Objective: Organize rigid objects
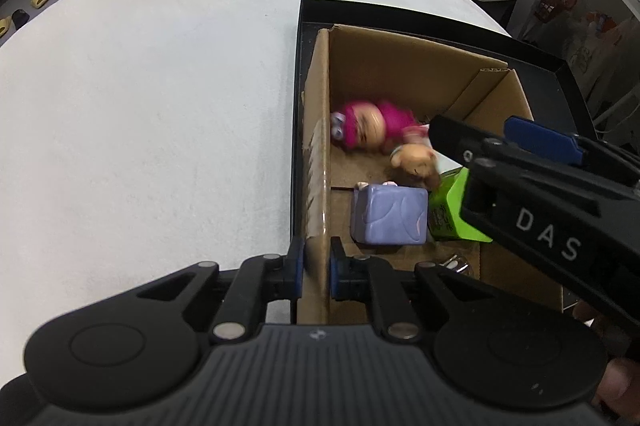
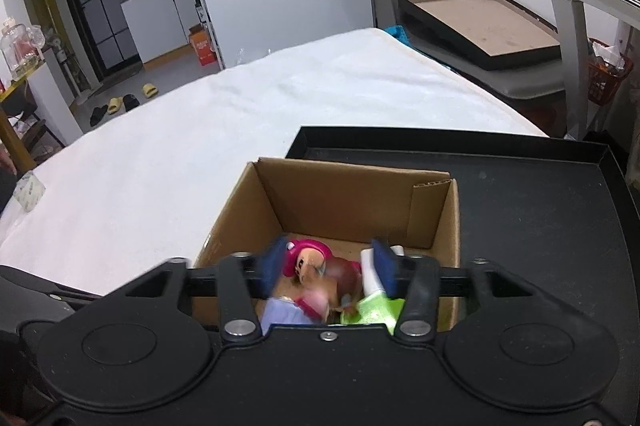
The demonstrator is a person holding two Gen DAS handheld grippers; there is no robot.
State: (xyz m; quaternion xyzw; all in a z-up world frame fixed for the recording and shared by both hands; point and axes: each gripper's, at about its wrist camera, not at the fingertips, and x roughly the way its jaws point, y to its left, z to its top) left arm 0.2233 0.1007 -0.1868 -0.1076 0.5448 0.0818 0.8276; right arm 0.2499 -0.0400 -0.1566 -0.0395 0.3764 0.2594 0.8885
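A brown cardboard box (image 1: 404, 66) stands in a black tray (image 1: 556, 66) on a white-covered table. My left gripper (image 1: 316, 262) is shut on the box's near-left wall (image 1: 316, 194). Inside lie a blurred pink figure (image 1: 364, 124), a small tan bear (image 1: 416, 160), a purple block (image 1: 390, 216) and a green carton (image 1: 454, 214). My right gripper (image 2: 328, 268) is open above the box (image 2: 352, 194), with the pink figure (image 2: 306, 260) below and between its fingers, apparently loose. The right gripper also shows in the left wrist view (image 1: 472, 130), over the box's right side.
The white table cover (image 1: 160, 106) spreads to the left and far side. The black tray's floor (image 2: 540, 226) lies right of the box. A chair with a flat framed board (image 2: 480, 26) stands beyond the table. Slippers (image 2: 120, 102) lie on the floor.
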